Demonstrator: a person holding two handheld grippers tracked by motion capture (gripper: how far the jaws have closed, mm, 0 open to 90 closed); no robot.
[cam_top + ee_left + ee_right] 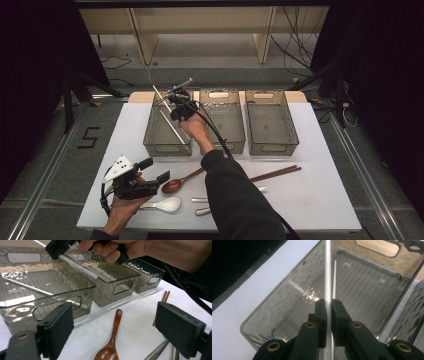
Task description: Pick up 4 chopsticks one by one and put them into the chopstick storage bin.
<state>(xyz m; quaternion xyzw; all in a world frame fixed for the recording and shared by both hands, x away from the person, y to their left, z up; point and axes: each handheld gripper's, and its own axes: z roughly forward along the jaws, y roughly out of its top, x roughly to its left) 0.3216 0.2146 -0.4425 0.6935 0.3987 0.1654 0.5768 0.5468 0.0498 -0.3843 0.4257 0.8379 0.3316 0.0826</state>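
Holding one slim white chopstick (pixel 327 277) clamped in my right gripper (pixel 328 315) above the left smoky plastic bin (pixel 150 142), where its twin (pixel 172 127) already lies, I keep my left gripper (pixel 152 170) unclenched, spoons and brown chopsticks (pixel 277 173) unsorted.

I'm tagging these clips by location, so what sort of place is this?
Probably a lab or recording workspace, not a kitchen: a white-topped table sits on a grey floor with loose cables, black curtains hang at both sides, and a floor marking lies beside it.
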